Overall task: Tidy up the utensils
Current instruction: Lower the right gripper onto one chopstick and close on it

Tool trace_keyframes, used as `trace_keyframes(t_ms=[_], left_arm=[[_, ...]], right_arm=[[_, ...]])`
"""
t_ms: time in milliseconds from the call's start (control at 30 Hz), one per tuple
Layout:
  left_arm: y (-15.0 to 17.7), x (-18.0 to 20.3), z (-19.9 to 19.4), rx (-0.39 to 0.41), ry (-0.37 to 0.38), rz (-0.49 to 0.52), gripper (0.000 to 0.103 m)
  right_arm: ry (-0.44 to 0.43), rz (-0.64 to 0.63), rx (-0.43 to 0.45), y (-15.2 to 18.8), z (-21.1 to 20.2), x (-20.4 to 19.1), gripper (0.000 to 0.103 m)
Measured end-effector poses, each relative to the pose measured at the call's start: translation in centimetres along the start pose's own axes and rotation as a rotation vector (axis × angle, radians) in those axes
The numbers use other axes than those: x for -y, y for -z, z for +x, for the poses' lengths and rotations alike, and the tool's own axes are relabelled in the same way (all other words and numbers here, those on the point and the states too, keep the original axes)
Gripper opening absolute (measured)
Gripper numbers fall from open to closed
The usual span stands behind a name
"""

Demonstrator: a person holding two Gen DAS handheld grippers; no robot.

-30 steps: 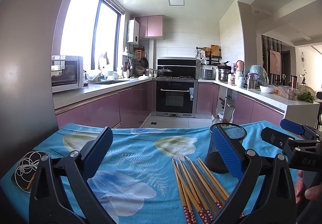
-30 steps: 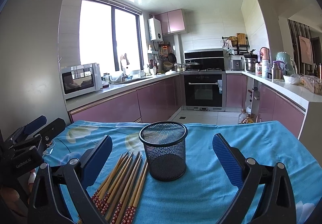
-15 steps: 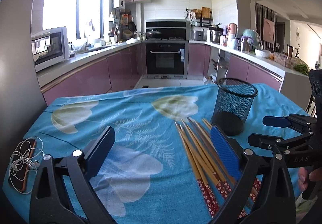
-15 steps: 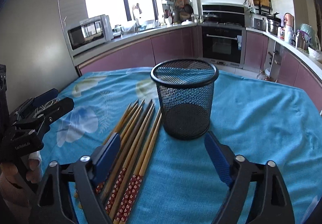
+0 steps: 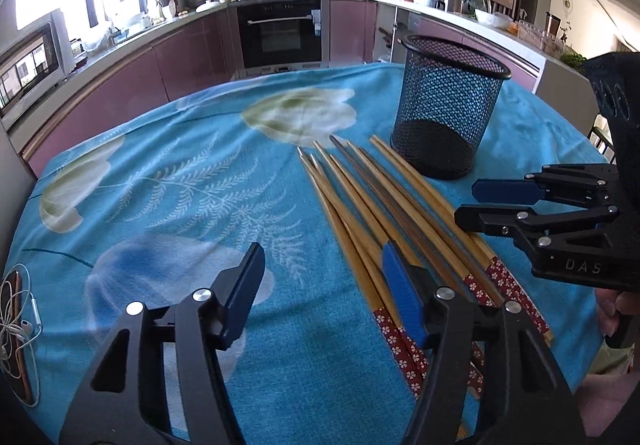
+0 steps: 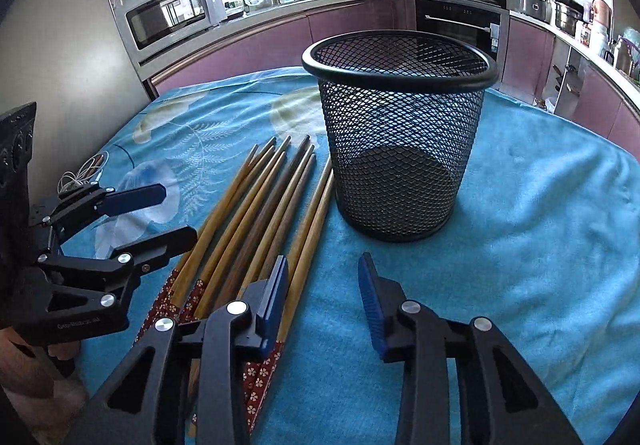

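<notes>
Several wooden chopsticks (image 5: 384, 209) with red flowered ends lie side by side on the blue tablecloth, also in the right wrist view (image 6: 260, 221). A black mesh cup (image 5: 448, 109) stands upright and empty just beyond their tips; it also shows in the right wrist view (image 6: 400, 133). My left gripper (image 5: 324, 285) is open and empty, low over the cloth, its right finger above the chopsticks' handle ends. My right gripper (image 6: 324, 297) is open and empty, in front of the cup, its left finger over the chopsticks.
A phone with white earphones (image 5: 16, 325) lies at the table's left edge. The blue flowered tablecloth (image 5: 180, 181) covers the table. Kitchen counters, a microwave (image 6: 172, 13) and an oven (image 5: 280, 33) stand behind.
Both grippers have come down and forward toward the table. The chopsticks and cup now look nearer and larger. Both grippers' jaws stand narrower than before but still open.
</notes>
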State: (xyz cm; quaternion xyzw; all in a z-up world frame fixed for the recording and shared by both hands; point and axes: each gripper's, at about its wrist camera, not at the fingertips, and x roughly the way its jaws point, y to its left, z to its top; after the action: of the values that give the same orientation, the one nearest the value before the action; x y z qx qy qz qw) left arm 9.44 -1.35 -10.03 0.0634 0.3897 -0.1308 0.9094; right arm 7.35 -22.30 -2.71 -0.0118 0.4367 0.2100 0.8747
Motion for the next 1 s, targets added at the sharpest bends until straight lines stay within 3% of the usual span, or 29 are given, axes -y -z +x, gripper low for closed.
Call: trace_keyframes(t_ms=[267,533,700,833,1000], left_arm=[[-0.1,-1.0,1.5,-0.050,0.085,-0.036,0.051],[-0.2,-1.6,1.1,-0.061,0.124,-0.061,0.038],[-0.4,-2.8,1.0,-0.067,0.172,-0.109,0.036],[-0.3,-3.5,1.1,-0.070,0.179,-0.137,0.028],[-0.5,-3.9,1.3,-0.081,0.193,-0.147,0.027]], right_arm=[[-0.011,0.004,-0.019,-0.3,0.4,0.1,0.031],[0.016,-0.010,-0.043,-0.7,0.9,-0.2,0.018],[0.042,-0.042,-0.052,-1.1,1.3,-0.7,0.020],[0.047,-0.050,-0.051,-1.4,1.7,-0.8,0.020],[0.059,-0.067,-0.054,-1.4,1.7,-1.0,0.020]])
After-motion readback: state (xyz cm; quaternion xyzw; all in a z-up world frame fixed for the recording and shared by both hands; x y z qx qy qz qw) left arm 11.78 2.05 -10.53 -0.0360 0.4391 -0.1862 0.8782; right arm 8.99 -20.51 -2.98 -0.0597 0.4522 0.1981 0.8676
